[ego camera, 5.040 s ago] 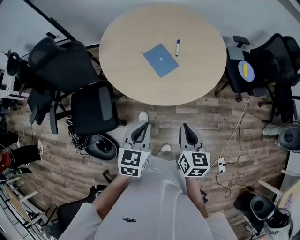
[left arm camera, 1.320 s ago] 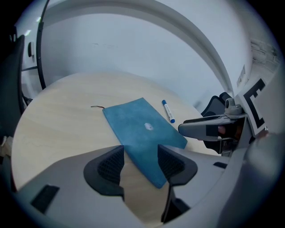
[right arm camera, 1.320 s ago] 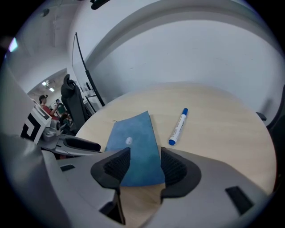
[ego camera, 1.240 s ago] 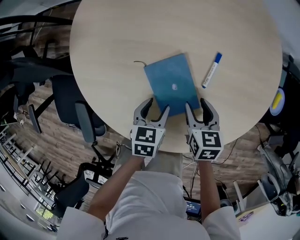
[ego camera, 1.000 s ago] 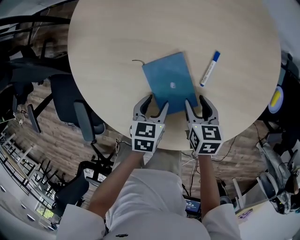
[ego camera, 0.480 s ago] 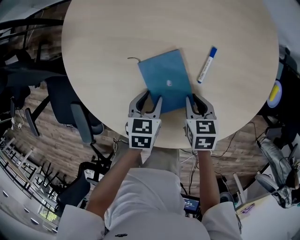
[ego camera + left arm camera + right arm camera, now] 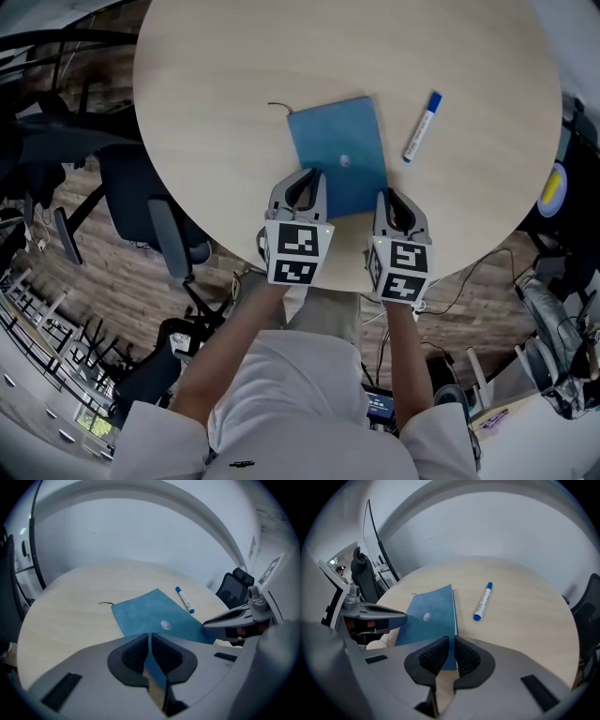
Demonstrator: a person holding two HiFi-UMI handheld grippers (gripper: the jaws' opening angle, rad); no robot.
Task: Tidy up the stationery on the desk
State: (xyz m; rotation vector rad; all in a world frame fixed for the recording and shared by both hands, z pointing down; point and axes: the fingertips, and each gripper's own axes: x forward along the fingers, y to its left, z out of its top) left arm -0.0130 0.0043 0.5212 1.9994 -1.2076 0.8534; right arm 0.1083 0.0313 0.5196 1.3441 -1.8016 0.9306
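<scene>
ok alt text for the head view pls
The left gripper and right gripper, jaws just closed, each pinch a near corner of a blue notebook on a round wooden table. A blue-capped marker lies apart to its right.

Office chairs (image 7: pixel 131 183), wooden floor (image 7: pixel 108 286)

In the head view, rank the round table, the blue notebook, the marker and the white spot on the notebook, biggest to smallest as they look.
1. round table
2. blue notebook
3. marker
4. white spot
All lie on one tabletop, so nearness to the camera hardly skews this.
</scene>
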